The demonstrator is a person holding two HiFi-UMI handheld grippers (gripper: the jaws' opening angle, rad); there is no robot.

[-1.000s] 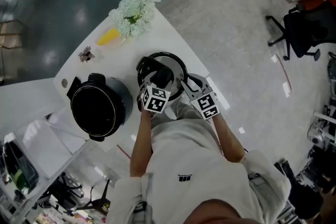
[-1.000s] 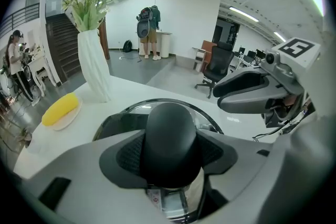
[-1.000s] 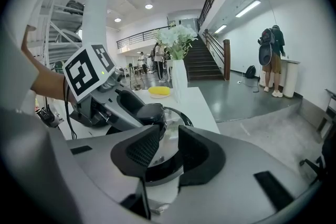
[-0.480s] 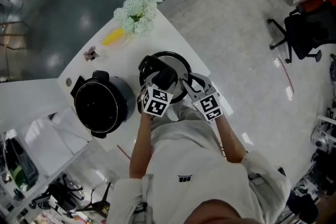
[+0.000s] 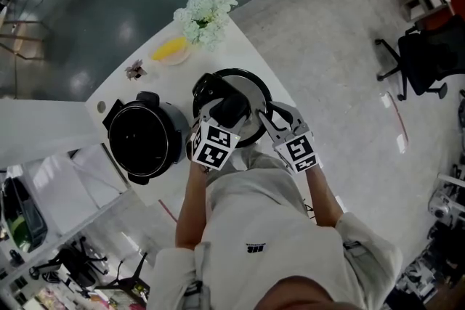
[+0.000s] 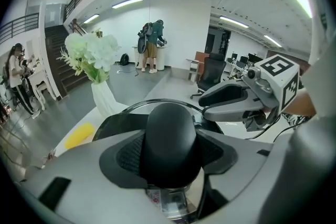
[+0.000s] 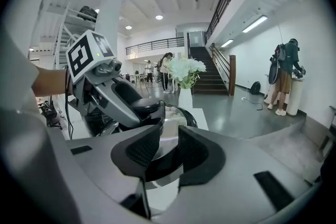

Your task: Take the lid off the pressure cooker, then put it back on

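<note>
Lid point(image 5: 247, 87) | left gripper point(image 5: 227, 111) clamps its knob point(image 6: 170, 134) | right gripper point(image 5: 264, 117) pinches its rim point(image 5: 268, 102)

lid point(image 5: 254, 94): shiny silver, black knob, black rim. pot point(image 5: 145, 145) beside lid: all black. table point(image 5: 240, 47) white. beyond lid: white-green flowers point(image 5: 205, 17), yellow item point(image 5: 171, 49).

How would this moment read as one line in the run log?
lid: off cooker | left gripper: shut on knob | right gripper: shut on rim | cooker: open

Lid point(image 5: 254, 92): shiny polished metal, matt blk plastic knob point(image 6: 170, 136). Cooker point(image 5: 145, 145): glossy blk. Worktop point(image 5: 221, 58): smooth white. Fingers point(image 7: 140, 148): rough-textured matt pads.
</note>
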